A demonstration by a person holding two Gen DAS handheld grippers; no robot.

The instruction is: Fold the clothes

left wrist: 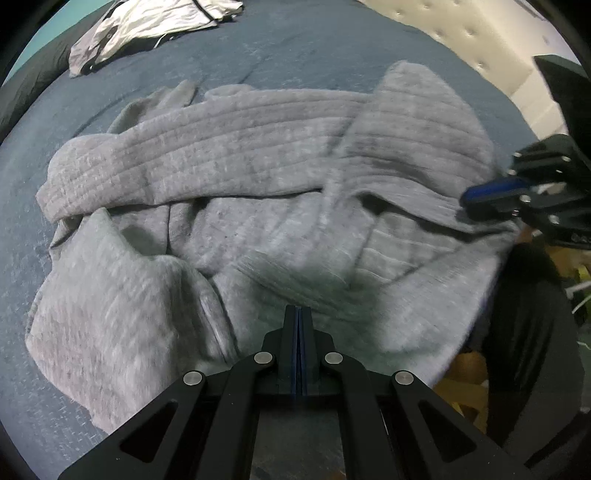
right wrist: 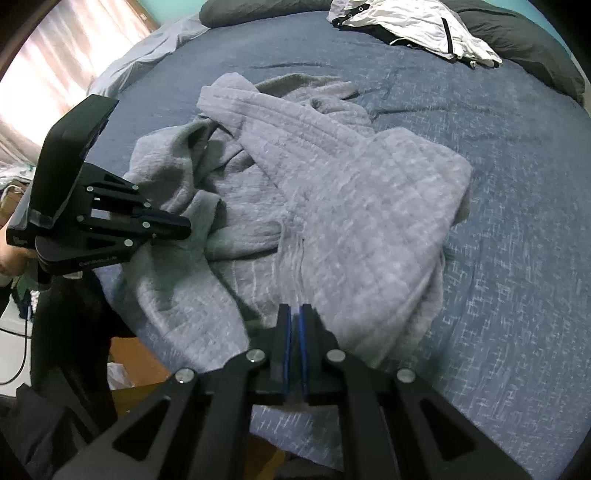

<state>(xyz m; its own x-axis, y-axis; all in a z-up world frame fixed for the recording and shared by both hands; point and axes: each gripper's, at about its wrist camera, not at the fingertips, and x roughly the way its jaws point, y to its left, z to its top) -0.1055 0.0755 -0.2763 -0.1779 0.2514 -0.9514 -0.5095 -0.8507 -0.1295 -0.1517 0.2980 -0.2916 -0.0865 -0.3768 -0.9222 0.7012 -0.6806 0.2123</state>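
A grey knit sweater (left wrist: 236, 155) (right wrist: 332, 192) lies crumpled on the blue bedspread (left wrist: 303, 48) (right wrist: 517, 258), with one sleeve folded across its body. In the left wrist view my left gripper (left wrist: 298, 310) hangs over the sweater's near part, pads pressed together and no cloth showing between them. The right wrist view shows my left gripper (right wrist: 186, 227) at the sweater's left edge. My right gripper (right wrist: 295, 308) is shut on the sweater's near hem, and a thin strip of grey cloth shows between its blue pads. From the left wrist view, my right gripper (left wrist: 467, 203) pinches the sweater's right edge.
A white garment with black trim (left wrist: 147, 29) (right wrist: 413, 26) lies at the far side of the bed. Dark pillows (right wrist: 535, 48) sit behind it, and a cream tufted headboard (left wrist: 461, 37) stands beyond. A person's dark clothing (left wrist: 528, 325) (right wrist: 66, 317) is at the bed's near edge.
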